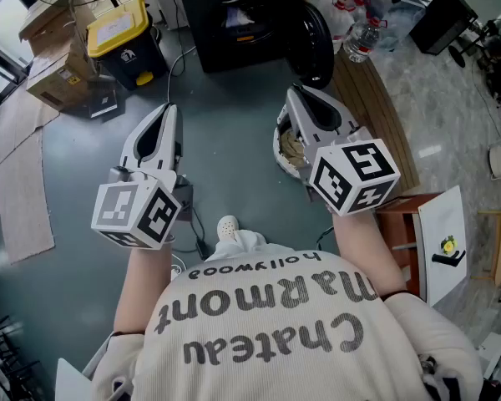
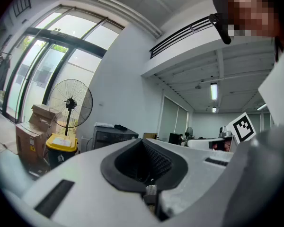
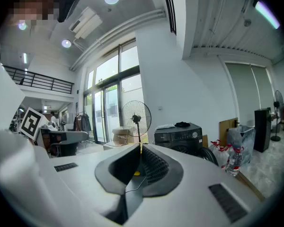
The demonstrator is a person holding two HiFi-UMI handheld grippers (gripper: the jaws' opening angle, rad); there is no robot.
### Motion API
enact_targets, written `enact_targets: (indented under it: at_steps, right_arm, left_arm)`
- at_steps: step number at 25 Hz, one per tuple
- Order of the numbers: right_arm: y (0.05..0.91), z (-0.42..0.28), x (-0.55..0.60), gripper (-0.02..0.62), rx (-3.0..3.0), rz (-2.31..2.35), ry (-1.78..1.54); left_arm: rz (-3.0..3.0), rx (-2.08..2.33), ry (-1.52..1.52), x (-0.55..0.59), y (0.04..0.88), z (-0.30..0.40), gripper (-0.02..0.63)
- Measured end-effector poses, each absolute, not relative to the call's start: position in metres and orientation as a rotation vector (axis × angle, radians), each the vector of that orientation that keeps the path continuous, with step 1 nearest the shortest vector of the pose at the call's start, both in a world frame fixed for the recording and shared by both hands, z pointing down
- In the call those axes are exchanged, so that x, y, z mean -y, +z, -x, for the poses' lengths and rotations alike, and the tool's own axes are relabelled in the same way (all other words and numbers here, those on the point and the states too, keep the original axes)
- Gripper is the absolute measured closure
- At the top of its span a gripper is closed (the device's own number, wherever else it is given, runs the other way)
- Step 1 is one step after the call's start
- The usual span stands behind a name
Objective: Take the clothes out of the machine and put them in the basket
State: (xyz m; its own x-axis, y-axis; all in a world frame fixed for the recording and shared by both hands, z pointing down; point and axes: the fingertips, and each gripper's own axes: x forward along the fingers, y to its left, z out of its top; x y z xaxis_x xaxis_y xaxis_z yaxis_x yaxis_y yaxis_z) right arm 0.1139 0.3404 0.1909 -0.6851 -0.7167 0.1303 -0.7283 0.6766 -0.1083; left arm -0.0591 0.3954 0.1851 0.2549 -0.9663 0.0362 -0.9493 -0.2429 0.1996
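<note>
on smooth grey-green floor point(image 1: 234, 128) stood a boxy black washing machine point(image 1: 234, 15), its round door point(image 1: 313, 40) swung open. left gripper point(image 1: 169, 109) and right gripper point(image 1: 294, 92), white moulded shells ribbed black inside, had jaws fully closed, holding nothing. round white basket point(image 1: 278, 146) lay beneath the right gripper, partly hidden; its beige contents were unclear. yellow-lidded bin point(image 1: 121, 36) and cardboard boxes point(image 1: 54, 73) stood nearby.

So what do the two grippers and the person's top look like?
The left gripper and right gripper have smooth white shells with black ribbed pads inside. Each carries a white cube with black square markers. The person wears a cream sweatshirt with dark lettering, sleeves pushed up.
</note>
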Motion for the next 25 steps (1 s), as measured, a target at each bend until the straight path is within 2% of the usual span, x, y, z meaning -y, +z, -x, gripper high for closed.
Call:
enact_targets:
  at_steps: [7,14,25]
  right_arm:
    - [0.204,-0.114,-0.334,0.558,2.805,-1.178,0.230]
    - [0.197,-0.092,-0.300,0.558,2.877,-1.205,0.221]
    - [0.165,-0.022,-0.189,0.560,2.934,-1.364,0.338]
  left_arm:
    - [-2.336,1.797,-0.157,-0.385,0.193,0.055,0.598]
    - [-2.264,1.724,-0.436,-0.348,0.189,0.095,0.598]
    - [-2.472,1.682,-0.316,-0.231,0.155,0.165,0.598]
